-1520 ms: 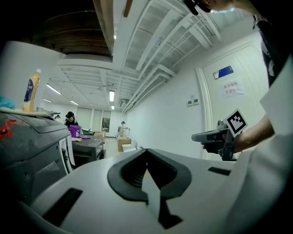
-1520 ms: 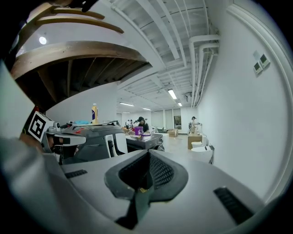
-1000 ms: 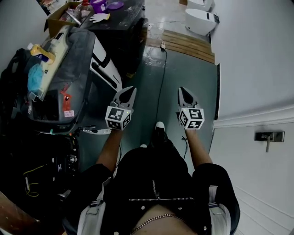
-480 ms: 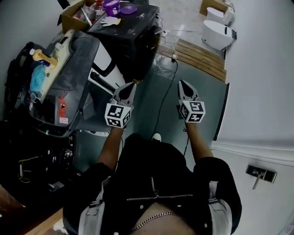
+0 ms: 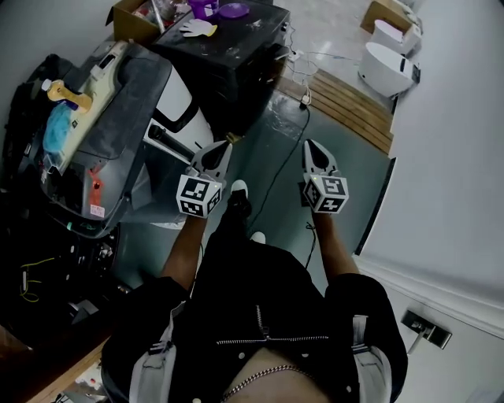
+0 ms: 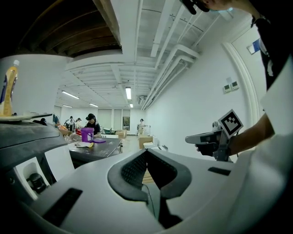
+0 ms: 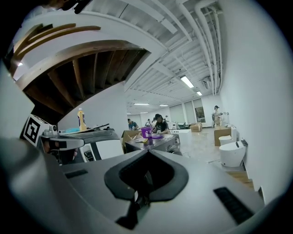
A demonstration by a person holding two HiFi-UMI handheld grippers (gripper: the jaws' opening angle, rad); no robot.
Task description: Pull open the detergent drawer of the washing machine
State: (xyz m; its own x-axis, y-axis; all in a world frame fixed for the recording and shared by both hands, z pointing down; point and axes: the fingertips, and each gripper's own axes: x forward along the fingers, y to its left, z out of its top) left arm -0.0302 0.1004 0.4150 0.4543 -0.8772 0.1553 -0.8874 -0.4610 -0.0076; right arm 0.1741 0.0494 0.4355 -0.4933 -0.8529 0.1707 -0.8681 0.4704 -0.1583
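Note:
The washing machine [image 5: 130, 94] stands at the left in the head view, with a grey top and a white front [image 5: 177, 98]; I cannot make out its detergent drawer. My left gripper [image 5: 226, 142] is held out level, shut and empty, its tip just right of the machine's white front. My right gripper [image 5: 309, 145] is beside it over the floor, also shut and empty. In the left gripper view the left gripper [image 6: 146, 151] has its jaws meeting at a point, and the right gripper [image 6: 194, 137] shows at the right. In the right gripper view the right gripper [image 7: 147, 153] points at the white front [image 7: 107, 148].
A black table [image 5: 228, 47] with a purple cup [image 7: 146, 132] stands beyond the machine, a cardboard box [image 5: 130, 20] behind it. A yellow bottle [image 5: 63, 90] lies on the machine's top. A cable [image 5: 276, 169] crosses the floor. Wooden boards [image 5: 346, 102] and white toilets [image 5: 390, 67] lie ahead, against the right-hand wall.
The person has walked forward. Both grippers, still shut, have come closer to the washing machine's front and the black table. The door handle on the right wall has slid back and down.

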